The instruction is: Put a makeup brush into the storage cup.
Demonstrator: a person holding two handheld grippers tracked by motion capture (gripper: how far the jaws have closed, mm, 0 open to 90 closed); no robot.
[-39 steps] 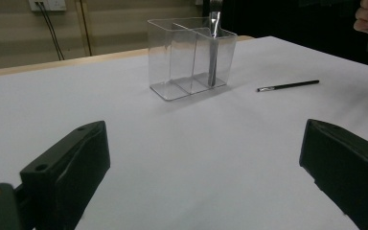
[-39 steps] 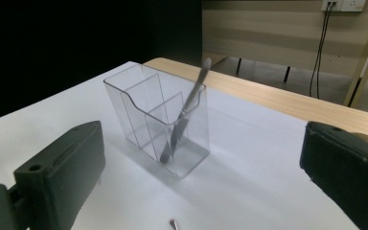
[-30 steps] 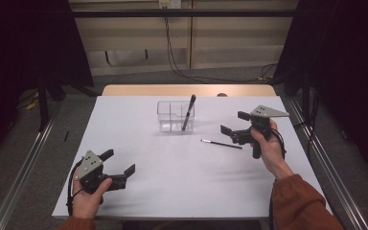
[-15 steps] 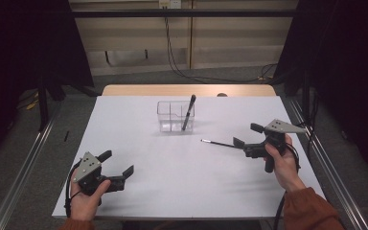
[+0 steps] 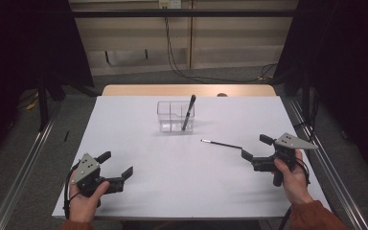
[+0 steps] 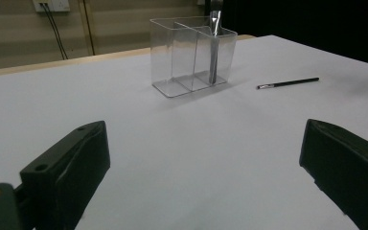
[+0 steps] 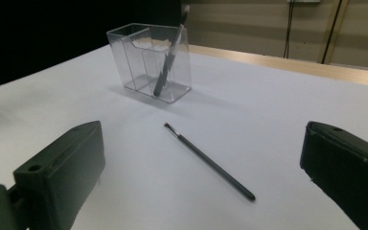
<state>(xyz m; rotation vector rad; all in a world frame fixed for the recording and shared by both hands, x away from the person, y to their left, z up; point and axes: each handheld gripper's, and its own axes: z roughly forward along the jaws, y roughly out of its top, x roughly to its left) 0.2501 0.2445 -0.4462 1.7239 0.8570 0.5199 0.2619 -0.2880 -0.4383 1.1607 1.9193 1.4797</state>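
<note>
- We see a white rectangular tabletop (image 5: 172, 187) with a clear plastic organiser box (image 5: 175, 116) split into compartments, standing toward its far middle.
- A dark pen-like stick (image 5: 189, 112) leans inside the box, at the right end as we look from the high view, its top poking above the rim.
- A thin black brush with a pale tip (image 5: 221, 143) lies flat on the tabletop, apart from the box, to the right of it and nearer the person in the high view.
- The left gripper (image 5: 116, 168) is held in the left hand (image 5: 85, 199) at the near left corner of the tabletop; its fingers are spread wide with nothing between them.
- Along the left gripper's fingers we see the box ahead and the brush well off to its right.
- The right gripper (image 5: 253, 148) is held in the right hand (image 5: 292, 175) near the right edge; its fingers stand wide apart and empty.
- From the right gripper view, the brush (image 7: 210, 162) lies on the tabletop ahead, between the lines of the two fingers, untouched by either, with the box (image 7: 149, 62) beyond it.
</note>
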